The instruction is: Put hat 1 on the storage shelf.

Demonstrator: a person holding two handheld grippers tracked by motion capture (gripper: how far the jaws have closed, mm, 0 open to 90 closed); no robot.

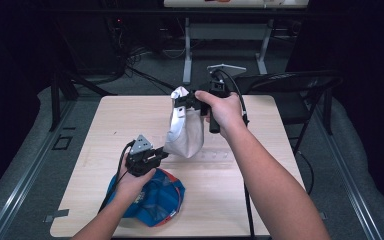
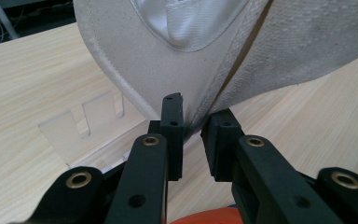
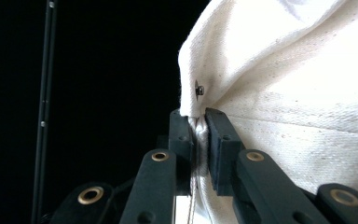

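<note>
A white cloth cap (image 1: 186, 132) hangs above the wooden table (image 1: 125, 115), held at two places. My right gripper (image 1: 182, 102) is up at its top edge, shut on a pinch of the white cloth (image 3: 298, 93) just below a small metal rivet (image 3: 199, 89). My left gripper (image 1: 162, 154) is lower and to the left, and its jaws (image 2: 193, 116) are nearly together on the cap's lower seam edge (image 2: 168, 70). A blue cap with red trim (image 1: 155, 197) lies on the table under my left hand.
A clear plastic stand (image 2: 88, 126) lies flat on the table just behind the white cap. A dark folding chair (image 1: 300, 85) stands off the table's far right corner. Cables and desk legs (image 1: 187, 50) are on the floor beyond.
</note>
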